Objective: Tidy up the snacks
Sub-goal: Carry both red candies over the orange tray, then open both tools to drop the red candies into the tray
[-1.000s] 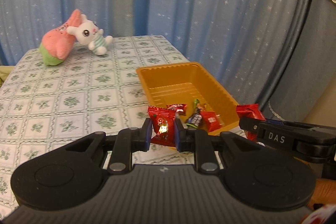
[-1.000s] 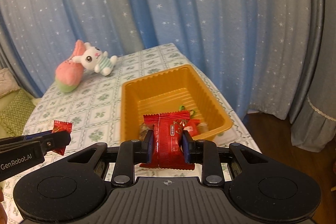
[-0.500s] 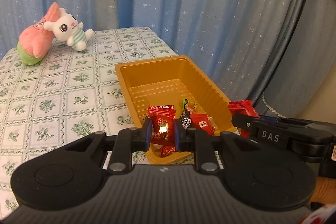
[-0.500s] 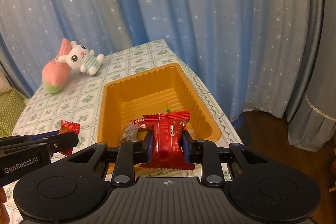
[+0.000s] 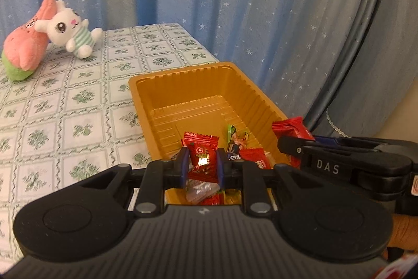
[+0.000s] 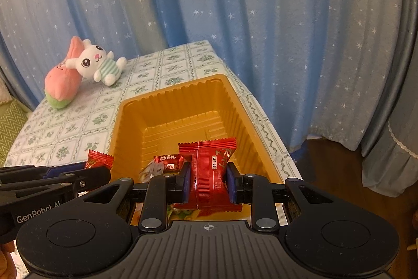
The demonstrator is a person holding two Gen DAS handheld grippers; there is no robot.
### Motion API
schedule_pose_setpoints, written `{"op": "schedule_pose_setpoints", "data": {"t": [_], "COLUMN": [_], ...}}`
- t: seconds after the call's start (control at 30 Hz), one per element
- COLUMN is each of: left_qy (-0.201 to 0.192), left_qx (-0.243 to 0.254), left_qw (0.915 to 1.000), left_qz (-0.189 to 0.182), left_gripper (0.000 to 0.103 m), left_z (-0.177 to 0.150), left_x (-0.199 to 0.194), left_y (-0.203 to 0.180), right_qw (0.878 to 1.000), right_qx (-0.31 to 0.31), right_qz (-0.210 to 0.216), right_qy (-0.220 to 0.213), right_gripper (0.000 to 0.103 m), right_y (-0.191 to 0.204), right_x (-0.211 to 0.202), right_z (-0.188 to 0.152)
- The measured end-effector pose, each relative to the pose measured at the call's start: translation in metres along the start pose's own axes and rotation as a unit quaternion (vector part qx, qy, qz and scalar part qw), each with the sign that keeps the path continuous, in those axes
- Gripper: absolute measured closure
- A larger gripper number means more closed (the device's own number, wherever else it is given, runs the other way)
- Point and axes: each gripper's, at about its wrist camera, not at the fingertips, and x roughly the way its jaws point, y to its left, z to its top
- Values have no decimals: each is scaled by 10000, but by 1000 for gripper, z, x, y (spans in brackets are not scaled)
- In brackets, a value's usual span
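Both grippers have come forward and down since a second ago, so the orange tray [image 6: 236, 106] now lies right under them on the flowered tablecloth [image 5: 52, 106]. The left gripper [image 5: 201, 167], pitched downward, clamps a small red candy [image 5: 201, 157] over the tray's near end, above loose sweets [image 5: 254, 157]. The right gripper [image 6: 209, 181], tilted alike, squeezes a larger red snack packet [image 6: 209, 169] over the tray.

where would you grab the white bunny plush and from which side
Take the white bunny plush across its striped belly, coming from above on the side away from the pink plush. It lies propped on that plush, and its belly is the widest exposed part.
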Motion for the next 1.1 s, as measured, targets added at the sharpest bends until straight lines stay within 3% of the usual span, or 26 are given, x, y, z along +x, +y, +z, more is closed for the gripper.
{"op": "schedule_pose_setpoints", "data": {"t": [0.73, 1.1], "left_qy": [170, 204], "left_qx": [417, 394], "left_qw": [9990, 9990], "left_qz": [52, 20], "left_gripper": [84, 83], "left_z": [47, 55], "left_x": [81, 100], "left_y": [27, 25], "right_qw": [9970, 9959], "right_qx": [-606, -685], "right_qz": [275, 291], "right_qy": [390, 513], "right_gripper": [75, 75], "right_y": [1, 2], "right_x": [90, 111], "right_z": [43, 52]}}
